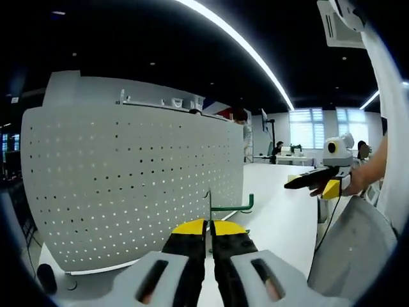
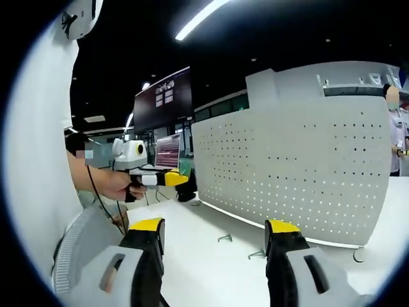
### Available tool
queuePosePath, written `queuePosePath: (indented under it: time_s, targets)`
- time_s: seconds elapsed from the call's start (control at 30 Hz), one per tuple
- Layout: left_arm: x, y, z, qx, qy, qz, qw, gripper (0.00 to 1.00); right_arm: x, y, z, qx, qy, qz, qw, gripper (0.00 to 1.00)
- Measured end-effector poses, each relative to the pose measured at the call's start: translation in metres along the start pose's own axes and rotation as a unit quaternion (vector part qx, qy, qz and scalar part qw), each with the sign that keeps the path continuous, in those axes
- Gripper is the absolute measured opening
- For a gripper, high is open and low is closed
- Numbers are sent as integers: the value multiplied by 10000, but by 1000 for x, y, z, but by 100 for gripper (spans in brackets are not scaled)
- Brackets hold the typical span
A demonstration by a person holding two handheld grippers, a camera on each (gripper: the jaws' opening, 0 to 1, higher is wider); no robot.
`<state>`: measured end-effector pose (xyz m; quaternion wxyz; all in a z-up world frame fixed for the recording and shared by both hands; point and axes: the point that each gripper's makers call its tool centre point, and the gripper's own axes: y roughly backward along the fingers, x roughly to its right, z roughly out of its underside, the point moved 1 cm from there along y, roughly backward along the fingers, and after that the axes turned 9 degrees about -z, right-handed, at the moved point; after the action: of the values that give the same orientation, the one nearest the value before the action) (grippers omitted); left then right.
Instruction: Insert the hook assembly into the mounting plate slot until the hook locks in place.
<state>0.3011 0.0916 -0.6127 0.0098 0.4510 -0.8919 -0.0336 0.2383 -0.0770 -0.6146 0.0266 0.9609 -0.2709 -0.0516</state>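
Observation:
The white perforated mounting plate (image 1: 128,185) stands upright on the white table, and the same mounting plate (image 2: 294,173) fills the right half of the right gripper view. My left gripper (image 1: 209,225) is shut on a green hook assembly (image 1: 233,207), whose thin stem rises between the yellow tips and whose hooked arm points right, close in front of the plate's lower right part. A hand holds that left gripper (image 2: 160,178) near the plate's left end. My right gripper (image 2: 214,230) is open with nothing between its jaws, away from the plate. A hand holds the right gripper (image 1: 316,179) over the table.
Two small loose hooks (image 2: 225,238) (image 2: 257,254) lie on the white table (image 2: 204,268) in front of the plate. A grey chair back (image 1: 351,249) stands at the right. Desks, screens and people are far behind.

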Motion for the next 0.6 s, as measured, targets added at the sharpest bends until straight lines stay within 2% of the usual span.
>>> queuePosePath:
  time_s: [0.6]
  targets:
    - [2,-5,-5,41,27,-161,9999,2,-4,-38,-27,371,-84,-278,9989,54]
